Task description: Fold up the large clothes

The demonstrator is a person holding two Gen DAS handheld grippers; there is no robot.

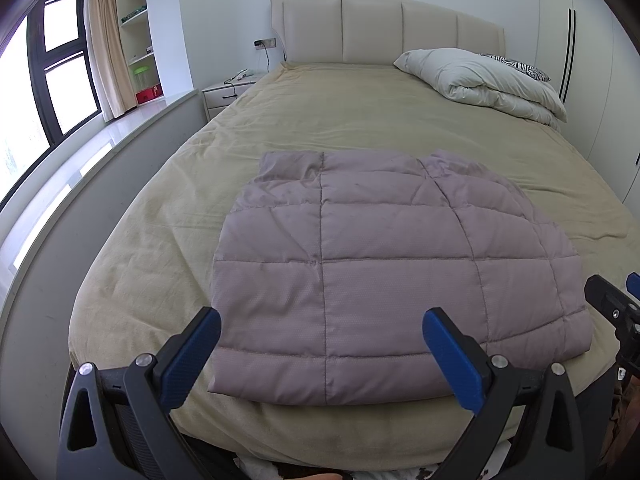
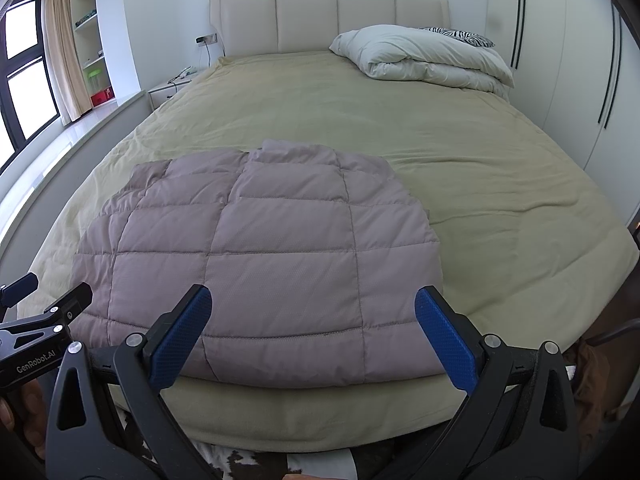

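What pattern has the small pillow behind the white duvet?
The pillow has black-and-white zebra stripes, clearest in the right wrist view.

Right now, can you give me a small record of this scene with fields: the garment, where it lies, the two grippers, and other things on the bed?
garment: quilted mauve jacket, folded into a rough rectangle, lying flat
surface: bed with beige cover, jacket near the foot edge
left hand-held gripper: open, holding nothing, over the jacket's near edge
right hand-held gripper: open, holding nothing, over the jacket's near edge
contact with jacket: cannot tell
near headboard: folded white duvet, zebra-print pillow behind it
beside bed: white nightstand
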